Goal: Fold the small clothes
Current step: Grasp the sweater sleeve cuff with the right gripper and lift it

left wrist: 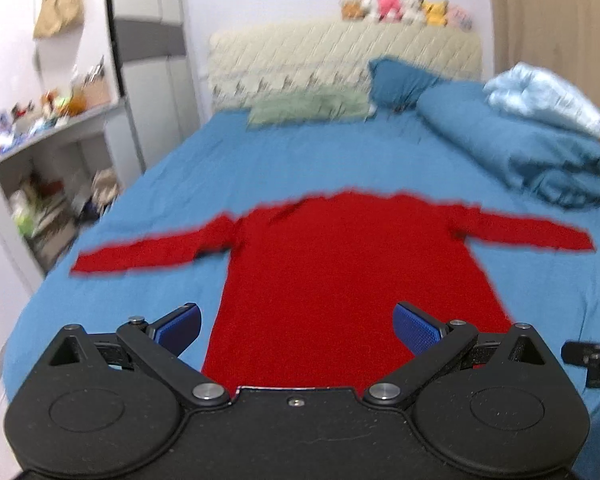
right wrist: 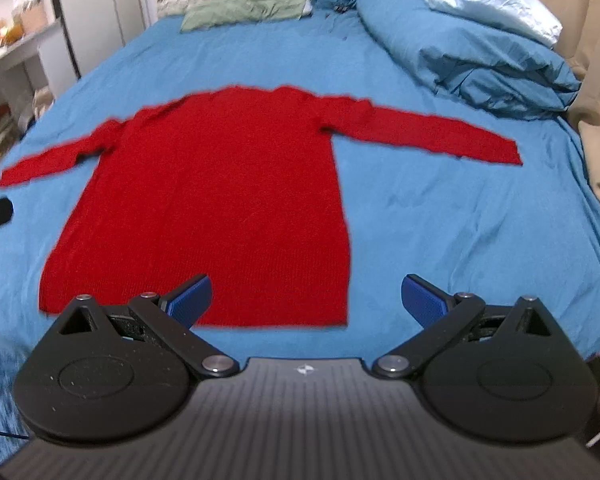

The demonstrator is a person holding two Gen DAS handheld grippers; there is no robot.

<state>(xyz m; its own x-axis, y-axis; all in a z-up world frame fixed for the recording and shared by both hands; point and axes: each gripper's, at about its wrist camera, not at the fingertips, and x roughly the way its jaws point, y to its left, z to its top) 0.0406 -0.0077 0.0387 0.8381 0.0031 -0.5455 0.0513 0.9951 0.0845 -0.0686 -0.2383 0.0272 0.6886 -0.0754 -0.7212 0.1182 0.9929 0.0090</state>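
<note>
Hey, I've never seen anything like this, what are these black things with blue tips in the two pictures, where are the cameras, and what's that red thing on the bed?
Each picture comes from a camera mounted on a tool that a person carries, one per hand, looking forward along its two fingers. The black frame with blue pads at the bottom of the left wrist view is the left hand-held gripper; the right wrist view shows the right hand-held gripper. Both are open and hold nothing. On the blue bed sheet lies a red long-sleeved sweater, spread flat with both sleeves out, not yet folded. Farther back are a green pillow and a bunched blue duvet.
</note>
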